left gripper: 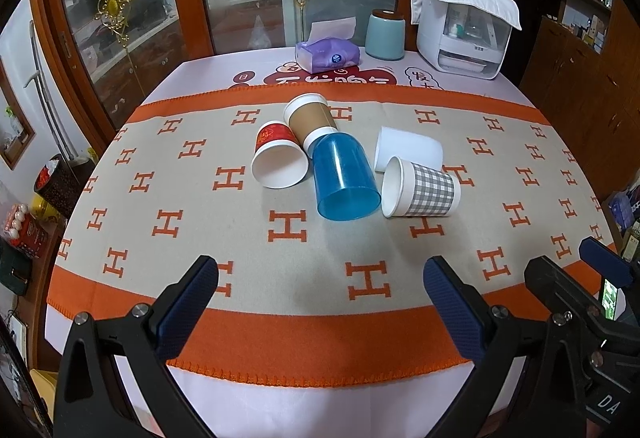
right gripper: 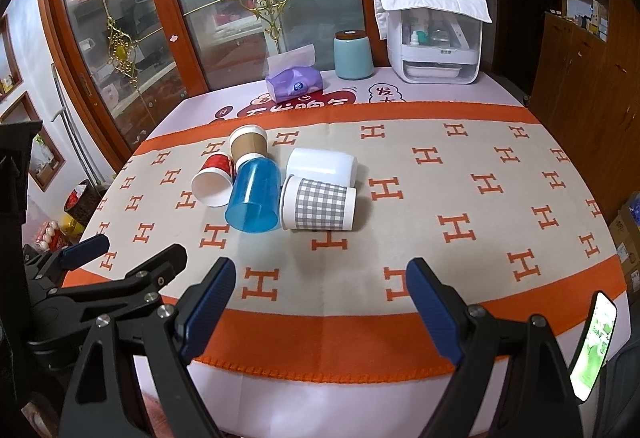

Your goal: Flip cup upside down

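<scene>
Several cups lie on their sides in a cluster on the orange-and-beige cloth: a blue plastic cup [left gripper: 345,177] [right gripper: 254,197], a red paper cup [left gripper: 278,159] [right gripper: 214,179], a brown sleeved cup [left gripper: 310,121] [right gripper: 248,145], a grey checked cup [left gripper: 420,189] [right gripper: 318,203] and a plain white cup [left gripper: 408,151] [right gripper: 322,163]. My left gripper [left gripper: 320,278] is open and empty near the table's front edge, well short of the cups. My right gripper [right gripper: 322,278] is open and empty, also at the front edge, to the right of the left one.
At the table's back stand a purple tissue pack [left gripper: 326,55], a light-blue canister [left gripper: 385,35] and a white appliance [left gripper: 464,25] with a cloth on top. Glass cabinet doors are behind. A phone [right gripper: 592,346] is mounted beside the right gripper.
</scene>
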